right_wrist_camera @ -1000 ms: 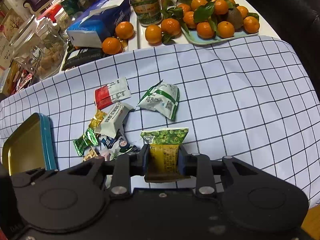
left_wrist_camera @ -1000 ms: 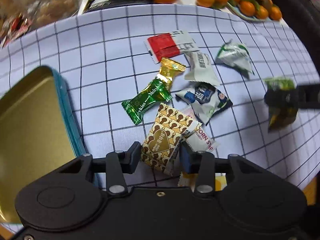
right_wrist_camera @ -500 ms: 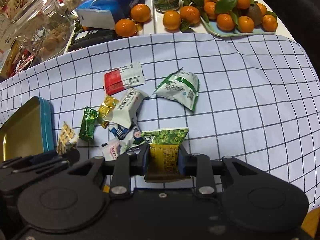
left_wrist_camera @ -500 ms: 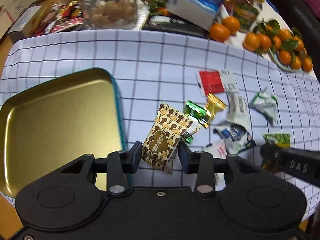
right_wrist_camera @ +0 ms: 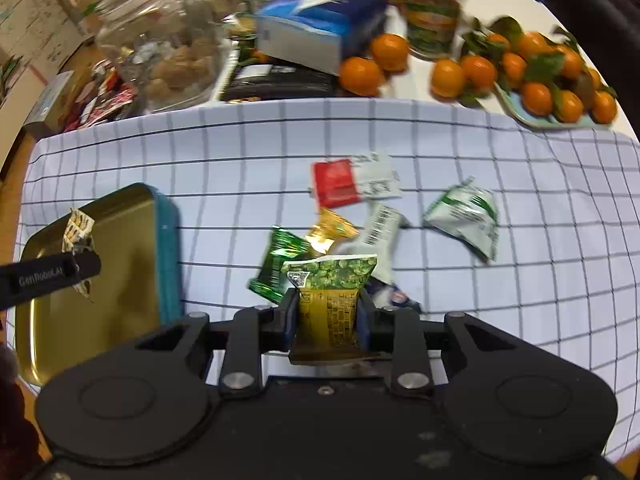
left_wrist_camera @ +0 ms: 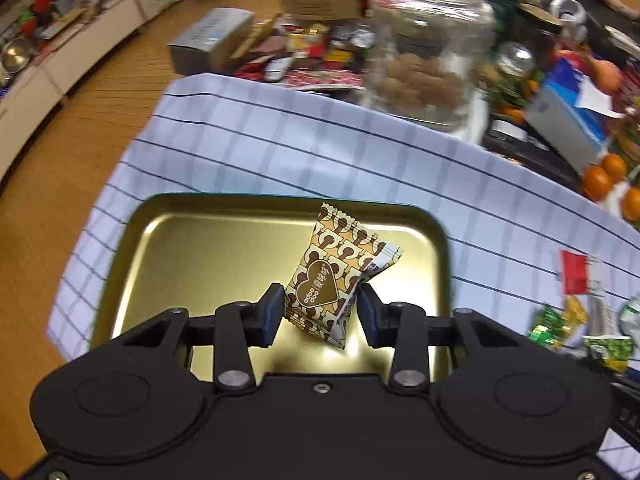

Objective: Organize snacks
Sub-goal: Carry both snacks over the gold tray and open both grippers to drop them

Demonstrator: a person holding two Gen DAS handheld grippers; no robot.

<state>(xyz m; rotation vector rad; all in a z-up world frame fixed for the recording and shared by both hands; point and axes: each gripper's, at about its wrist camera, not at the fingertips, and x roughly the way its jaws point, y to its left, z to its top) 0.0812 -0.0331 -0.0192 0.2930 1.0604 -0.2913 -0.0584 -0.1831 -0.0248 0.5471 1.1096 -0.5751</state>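
Note:
My left gripper (left_wrist_camera: 320,312) is shut on a brown-and-cream heart-print snack packet (left_wrist_camera: 332,276) and holds it above the gold tin tray (left_wrist_camera: 192,248). In the right wrist view the tray (right_wrist_camera: 120,280) has a blue rim and the left gripper (right_wrist_camera: 80,268) hangs over it with the packet (right_wrist_camera: 78,226). My right gripper (right_wrist_camera: 326,312) is shut on a green-and-yellow pea snack packet (right_wrist_camera: 330,292) above the checked cloth. A loose pile lies beyond it: a green candy (right_wrist_camera: 278,264), a gold candy (right_wrist_camera: 330,232), a red-and-white sachet (right_wrist_camera: 352,182), a white packet (right_wrist_camera: 382,236) and a green-and-white packet (right_wrist_camera: 466,216).
A glass jar (right_wrist_camera: 164,40), a blue tissue box (right_wrist_camera: 320,16), a green jar (right_wrist_camera: 434,8) and loose oranges (right_wrist_camera: 360,74) stand behind the cloth. A plate of oranges (right_wrist_camera: 556,92) is at the back right. The cloth's left edge (left_wrist_camera: 120,168) drops to wooden floor.
My left gripper has carried the heart-print packet left from the snack pile to above the gold tray. My right gripper, still holding the pea packet, has shifted left toward the pile.

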